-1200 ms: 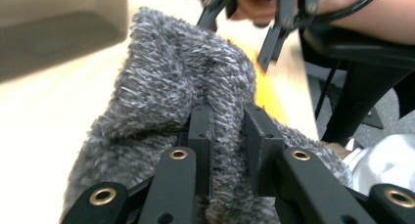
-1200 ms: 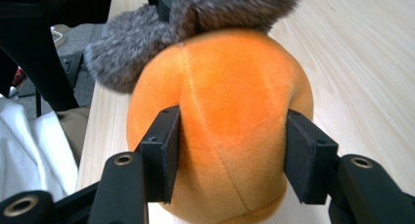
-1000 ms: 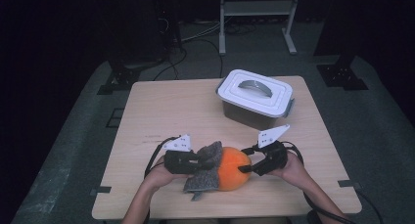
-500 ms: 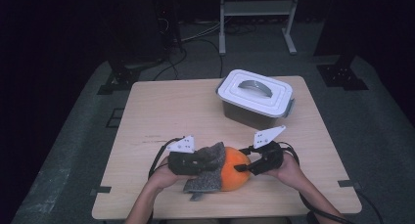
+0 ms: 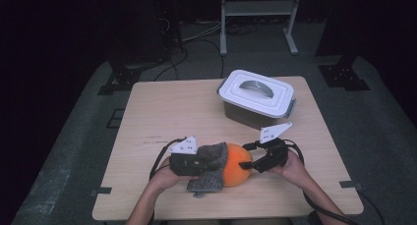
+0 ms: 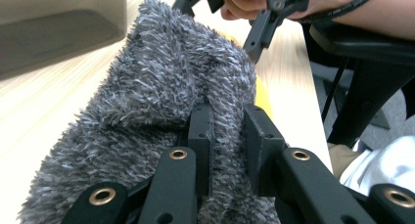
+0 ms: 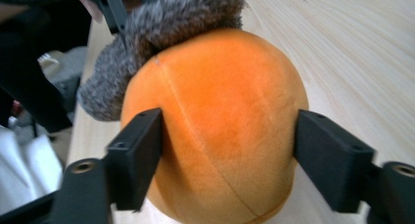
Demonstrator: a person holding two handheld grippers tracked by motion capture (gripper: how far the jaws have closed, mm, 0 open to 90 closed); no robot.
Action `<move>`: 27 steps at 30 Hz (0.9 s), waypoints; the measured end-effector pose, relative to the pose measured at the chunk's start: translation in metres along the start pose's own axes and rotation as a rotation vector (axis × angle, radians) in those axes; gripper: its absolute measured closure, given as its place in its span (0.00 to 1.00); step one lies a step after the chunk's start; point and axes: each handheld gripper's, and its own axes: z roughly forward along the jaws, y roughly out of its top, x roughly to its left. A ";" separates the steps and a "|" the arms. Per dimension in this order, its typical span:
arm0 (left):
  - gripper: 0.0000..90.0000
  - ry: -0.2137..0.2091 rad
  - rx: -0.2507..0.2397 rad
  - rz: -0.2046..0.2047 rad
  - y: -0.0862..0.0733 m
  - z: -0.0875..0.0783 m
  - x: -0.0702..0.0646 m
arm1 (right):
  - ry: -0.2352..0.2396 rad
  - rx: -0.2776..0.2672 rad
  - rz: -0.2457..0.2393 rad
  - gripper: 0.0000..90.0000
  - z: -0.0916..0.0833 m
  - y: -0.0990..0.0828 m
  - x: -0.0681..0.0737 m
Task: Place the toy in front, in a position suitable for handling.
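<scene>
An orange plush ball (image 5: 237,166) rests on the wooden table (image 5: 162,112) near its front edge. A grey fuzzy cloth (image 5: 212,161) lies over the ball's left side and hangs down to the table. My left gripper (image 6: 227,131) is shut on a fold of the cloth (image 6: 171,87), and a sliver of the ball (image 6: 262,94) shows behind it. My right gripper (image 7: 227,121) has the ball (image 7: 220,111) between its jaws, one on each side. Those jaws have just been opening and stand wide, and the ball keeps its round shape. The cloth (image 7: 161,23) caps the ball's far side.
A grey storage box with a white lid and handle (image 5: 255,95) stands at the back right of the table. The person's forearms come in from the front edge. Cables trail from both grippers. Dark floor, stand legs and cords surround the table.
</scene>
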 end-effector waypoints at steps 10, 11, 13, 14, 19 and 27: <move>0.84 -0.019 -0.010 0.005 0.002 0.005 -0.002 | -0.021 0.013 -0.015 0.36 0.009 0.005 0.008; 0.84 -0.011 -0.012 0.004 0.001 0.003 0.000 | -0.032 0.029 -0.044 0.41 0.008 0.005 0.009; 0.84 0.002 -0.011 0.002 0.000 0.001 0.001 | -0.030 0.035 -0.050 0.43 0.007 0.003 0.009; 0.84 0.002 -0.011 0.002 0.000 0.001 0.001 | -0.030 0.035 -0.050 0.43 0.007 0.003 0.009; 0.84 0.034 -0.003 -0.041 -0.016 -0.007 0.010 | -0.025 0.044 -0.042 0.44 0.000 -0.005 0.006; 0.84 0.018 -0.032 -0.031 -0.011 -0.004 0.006 | -0.027 0.036 -0.034 0.44 0.001 -0.006 0.005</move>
